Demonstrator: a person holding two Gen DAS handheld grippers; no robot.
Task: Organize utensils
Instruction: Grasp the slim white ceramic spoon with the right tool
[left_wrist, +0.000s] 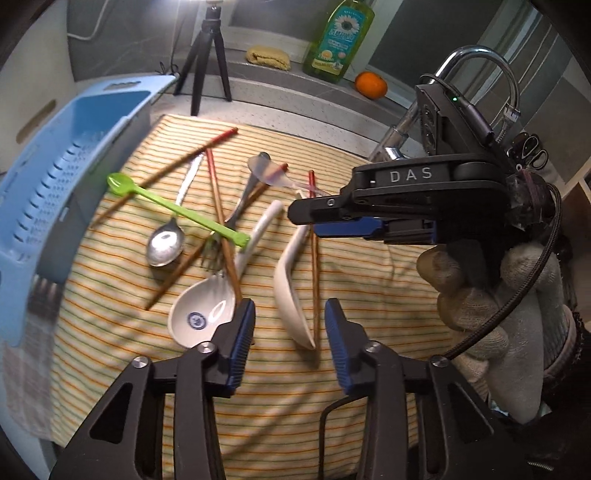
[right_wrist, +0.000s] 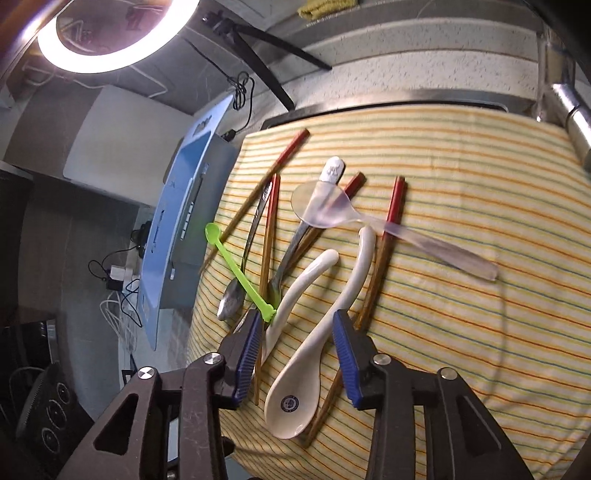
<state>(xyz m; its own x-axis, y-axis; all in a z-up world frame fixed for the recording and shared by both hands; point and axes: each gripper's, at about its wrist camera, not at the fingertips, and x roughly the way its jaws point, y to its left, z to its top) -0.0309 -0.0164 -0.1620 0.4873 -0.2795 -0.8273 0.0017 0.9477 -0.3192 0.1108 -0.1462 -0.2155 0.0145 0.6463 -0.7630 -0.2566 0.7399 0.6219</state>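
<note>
White spoon (right_wrist: 295, 387) lying between the parted pads of the right gripper (right_wrist: 297, 360), untouched; bowl at 6 o'clock, handle running to 12 on the cloth (right_wrist: 480, 332). Left gripper (left_wrist: 290, 341) likewise parted, empty, farther off.

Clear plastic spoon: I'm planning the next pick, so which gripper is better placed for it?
Probably right: the right gripper hovers by the clear plastic spoon handle; the left gripper frames a white spoon instead.
</note>
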